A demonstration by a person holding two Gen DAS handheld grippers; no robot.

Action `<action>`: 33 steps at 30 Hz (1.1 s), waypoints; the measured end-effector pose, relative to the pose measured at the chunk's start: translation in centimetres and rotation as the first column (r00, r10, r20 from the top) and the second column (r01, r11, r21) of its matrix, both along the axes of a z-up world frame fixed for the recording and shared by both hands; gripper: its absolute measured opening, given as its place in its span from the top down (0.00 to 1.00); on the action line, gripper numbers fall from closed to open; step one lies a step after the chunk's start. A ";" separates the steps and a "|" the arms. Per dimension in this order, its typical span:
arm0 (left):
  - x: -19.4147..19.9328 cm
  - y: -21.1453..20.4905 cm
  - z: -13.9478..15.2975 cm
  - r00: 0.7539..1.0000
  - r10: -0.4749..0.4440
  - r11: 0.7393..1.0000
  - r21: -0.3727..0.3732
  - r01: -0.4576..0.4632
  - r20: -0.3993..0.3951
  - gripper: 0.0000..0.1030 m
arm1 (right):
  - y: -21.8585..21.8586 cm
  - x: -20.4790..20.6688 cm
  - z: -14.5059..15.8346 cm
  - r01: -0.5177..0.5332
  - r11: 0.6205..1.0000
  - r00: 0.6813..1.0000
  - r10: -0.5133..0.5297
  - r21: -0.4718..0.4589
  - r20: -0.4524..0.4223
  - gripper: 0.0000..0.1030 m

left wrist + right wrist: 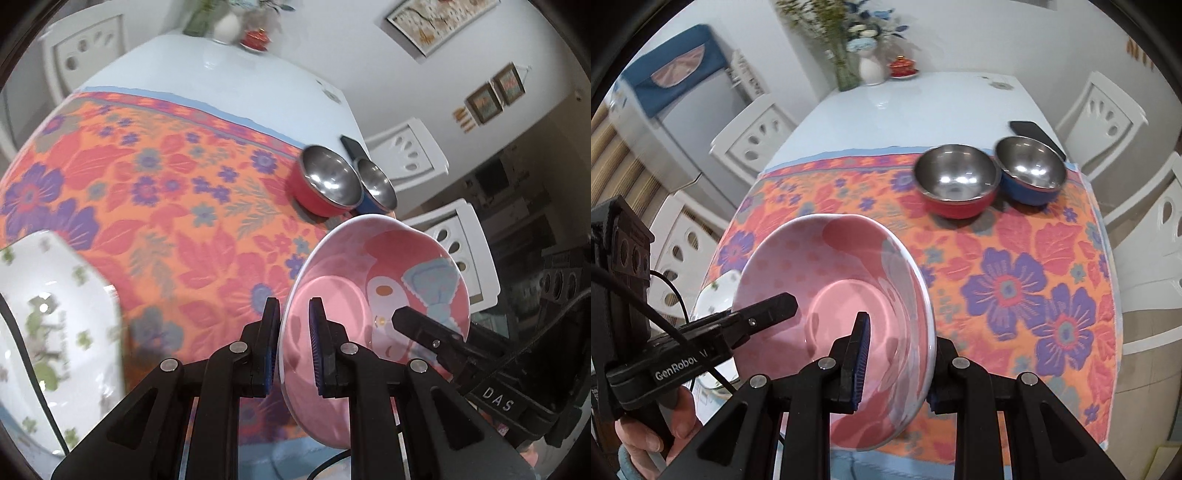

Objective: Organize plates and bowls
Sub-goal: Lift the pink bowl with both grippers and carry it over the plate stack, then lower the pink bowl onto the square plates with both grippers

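A pink cartoon-print plate (354,273) is held tilted above the flowered cloth by both grippers. My left gripper (294,350) is shut on its left rim, one pad on each face. My right gripper (897,363) is shut on the opposite rim of the plate (831,273). The right gripper's finger (424,326) shows in the left wrist view, and the left gripper's finger (768,308) shows in the right wrist view. A white floral plate (48,317) lies at the cloth's left edge. A red steel bowl (956,181) and a blue steel bowl (1030,170) stand side by side at the far right.
The flowered cloth (1015,280) covers the near half of a white table (905,110). A black phone (1030,131) lies behind the blue bowl. A vase (871,68) and a red lidded cup (903,66) stand at the far end. White chairs (1104,107) flank the table.
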State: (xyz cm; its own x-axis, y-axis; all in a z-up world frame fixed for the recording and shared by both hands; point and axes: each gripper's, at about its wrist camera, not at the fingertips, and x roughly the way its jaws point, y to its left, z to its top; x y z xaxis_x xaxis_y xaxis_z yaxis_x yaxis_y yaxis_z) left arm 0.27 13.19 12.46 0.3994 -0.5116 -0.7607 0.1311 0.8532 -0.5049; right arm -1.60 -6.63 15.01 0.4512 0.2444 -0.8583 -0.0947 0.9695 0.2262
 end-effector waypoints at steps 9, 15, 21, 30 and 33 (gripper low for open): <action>-2.7 8.0 1.5 0.995 0.093 0.996 -0.008 -0.093 0.030 0.88 | 7.9 -1.9 0.3 -0.091 0.996 0.996 0.091 0.002 -0.011 0.77; -3.3 12.4 1.9 0.991 0.130 0.991 -0.012 -0.130 0.042 0.88 | 12.4 -2.3 0.1 -0.121 0.992 0.992 0.122 0.020 -0.029 0.77; -3.3 16.7 1.3 0.983 0.184 0.983 -0.020 -0.184 0.025 0.88 | 15.9 -1.5 -0.9 -0.083 0.993 0.991 0.091 0.086 -0.094 0.76; -3.3 20.9 -0.4 0.982 0.189 0.982 -0.008 -0.189 -0.007 0.88 | 19.8 -1.0 -3.2 -0.024 0.992 0.984 0.046 0.125 -0.173 0.75; -3.0 22.0 -1.3 0.983 0.182 0.983 -0.007 -0.182 -0.026 0.88 | 20.8 -1.0 -4.0 -0.014 0.992 0.980 0.039 0.129 -0.195 0.75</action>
